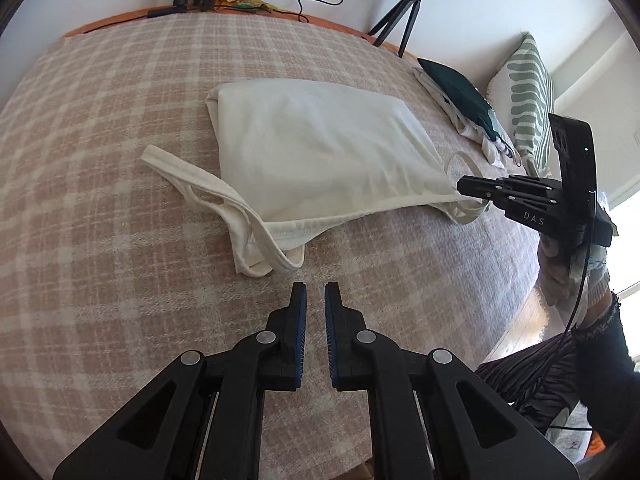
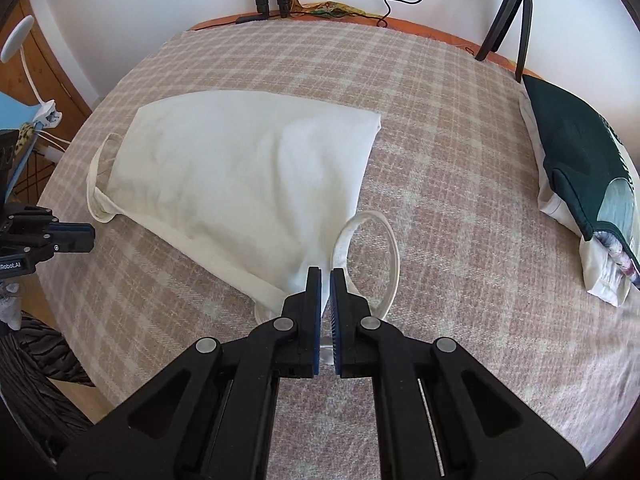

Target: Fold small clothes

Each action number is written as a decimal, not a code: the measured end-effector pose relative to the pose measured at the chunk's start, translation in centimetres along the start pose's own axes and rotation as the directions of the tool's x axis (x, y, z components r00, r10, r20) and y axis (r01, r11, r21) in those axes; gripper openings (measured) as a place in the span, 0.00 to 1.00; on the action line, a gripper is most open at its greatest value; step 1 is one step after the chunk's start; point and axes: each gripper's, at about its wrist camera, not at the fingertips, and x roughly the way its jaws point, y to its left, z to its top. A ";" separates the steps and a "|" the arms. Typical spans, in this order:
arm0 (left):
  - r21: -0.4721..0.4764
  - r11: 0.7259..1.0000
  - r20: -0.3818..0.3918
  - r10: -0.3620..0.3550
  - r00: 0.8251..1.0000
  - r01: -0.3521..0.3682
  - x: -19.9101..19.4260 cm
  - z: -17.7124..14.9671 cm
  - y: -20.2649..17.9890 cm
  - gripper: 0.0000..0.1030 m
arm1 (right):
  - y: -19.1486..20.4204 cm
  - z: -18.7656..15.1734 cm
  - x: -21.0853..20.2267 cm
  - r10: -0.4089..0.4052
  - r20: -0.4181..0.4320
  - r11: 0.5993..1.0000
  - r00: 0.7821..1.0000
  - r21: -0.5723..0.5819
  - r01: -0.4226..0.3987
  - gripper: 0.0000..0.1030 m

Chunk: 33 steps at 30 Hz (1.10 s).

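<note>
A cream strappy top [image 1: 316, 148] lies folded over on the plaid blanket [image 1: 100, 128]; it also shows in the right wrist view [image 2: 244, 168]. My left gripper [image 1: 316, 292] hovers just short of the top's near strap end [image 1: 264, 256], its jaws a narrow gap apart with nothing between them. My right gripper [image 2: 325, 276] is shut on the top's corner by a looped strap [image 2: 372, 256]; from the left wrist view it [image 1: 460, 186] pinches the right corner of the top.
A stack of folded clothes with a dark green one on top [image 2: 576, 168] lies at the blanket's right edge. A striped pillow [image 1: 528, 96] is beyond it. Tripods [image 2: 508, 12] stand at the far edge. The blanket's near edge drops to the floor.
</note>
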 end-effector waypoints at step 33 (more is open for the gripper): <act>-0.119 0.991 0.136 0.070 0.988 -0.054 2.1 6.2 3.9 0.48 | -3.3 1.7 0.3 0.173 0.091 0.975 0.981 0.124 -0.183 0.46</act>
